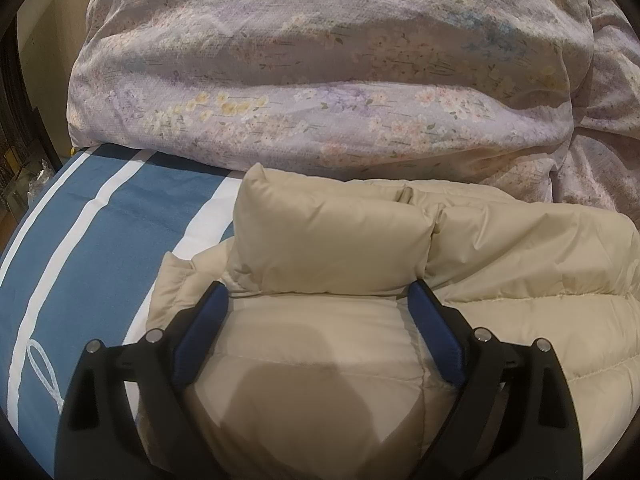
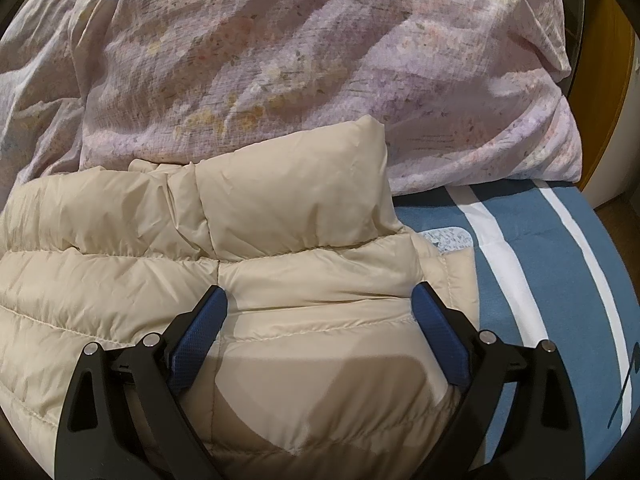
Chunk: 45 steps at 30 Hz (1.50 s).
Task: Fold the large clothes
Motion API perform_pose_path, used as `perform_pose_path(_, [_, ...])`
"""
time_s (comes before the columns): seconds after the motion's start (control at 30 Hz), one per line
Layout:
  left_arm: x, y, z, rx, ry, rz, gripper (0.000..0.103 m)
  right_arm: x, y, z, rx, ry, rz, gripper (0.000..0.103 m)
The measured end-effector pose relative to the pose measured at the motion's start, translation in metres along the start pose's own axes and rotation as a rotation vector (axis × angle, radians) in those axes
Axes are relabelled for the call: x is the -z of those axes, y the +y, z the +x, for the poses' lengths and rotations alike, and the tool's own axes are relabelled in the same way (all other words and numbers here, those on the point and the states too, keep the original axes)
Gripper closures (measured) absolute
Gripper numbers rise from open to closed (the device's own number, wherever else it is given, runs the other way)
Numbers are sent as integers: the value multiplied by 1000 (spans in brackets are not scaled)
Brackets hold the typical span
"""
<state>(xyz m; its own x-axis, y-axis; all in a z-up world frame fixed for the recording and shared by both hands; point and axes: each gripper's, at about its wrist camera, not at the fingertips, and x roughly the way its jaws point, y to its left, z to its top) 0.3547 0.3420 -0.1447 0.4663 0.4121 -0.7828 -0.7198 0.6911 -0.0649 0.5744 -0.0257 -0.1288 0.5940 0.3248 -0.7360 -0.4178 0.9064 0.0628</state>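
A cream quilted puffer jacket (image 1: 344,236) lies on the blue and white striped bed sheet (image 1: 100,240), its puffy collar standing up at the far side. My left gripper (image 1: 318,296) is open, its blue pads wide apart just above the jacket's left shoulder area, below the collar. In the right wrist view the same jacket (image 2: 280,208) fills the lower left, and my right gripper (image 2: 320,298) is open over its right shoulder area, near the jacket's right edge. Neither gripper holds cloth.
A bulky lilac floral duvet (image 1: 320,60) is heaped right behind the jacket, also in the right wrist view (image 2: 300,40). The striped sheet (image 2: 532,264) extends to the right. The bed's edges drop off at far left and far right.
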Motion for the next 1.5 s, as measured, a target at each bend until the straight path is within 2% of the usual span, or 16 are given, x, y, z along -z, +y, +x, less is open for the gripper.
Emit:
perform_pose_path(0.1, [-2,7,-14,27,33,-26,12,-9,-9,-10,-18,81,23,8])
perform_pose_path(0.17, [1,17,-35,74,21,-64,12,-9,-20,-27,-59,66,75,8])
perform_pose_path(0.23, [6,30,-54,85,14,-92,12,-5,-37,-47,-91,46,140,8])
perform_pose_path(0.5, [49,82,-84,135,101,-243,12,48,-104,-79,-162,158,406,8])
perform_pose_path(0.73, [80,86,-90,208,190,-308,14,81,-115,-84,-268,224,501,8])
perform_pose_path(0.8, [82,85,-91,213,189,-320,16,88,-114,-85,-295,237,520,8])
perform_pose_path(0.9, [83,84,-93,236,195,-331,24,94,-110,-89,-329,237,520,15])
perform_pose_path(0.97, [87,82,-94,258,200,-352,30,98,-106,-90,-360,250,518,25])
perform_pose_path(1.07, [90,80,-95,268,205,-387,41,102,-104,-92,-389,264,532,45])
perform_pose_path(1.13, [92,80,-95,279,209,-420,50,110,-107,-90,-432,285,595,63])
perform_pose_path(1.2, [92,79,-97,285,207,-435,66,114,-112,-89,-484,286,664,73])
perform_pose_path(1.23, [92,79,-100,292,201,-440,70,116,-115,-89,-510,283,700,77])
perform_pose_path(1.3, [89,78,-104,299,193,-440,82,118,-117,-93,-545,269,734,81])
perform_pose_path(1.4, [84,79,-116,304,161,-435,87,117,-116,-104,-577,246,737,84])
perform_pose_path(1.5, [81,86,-132,316,123,-435,89,115,-111,-117,-599,229,716,85])
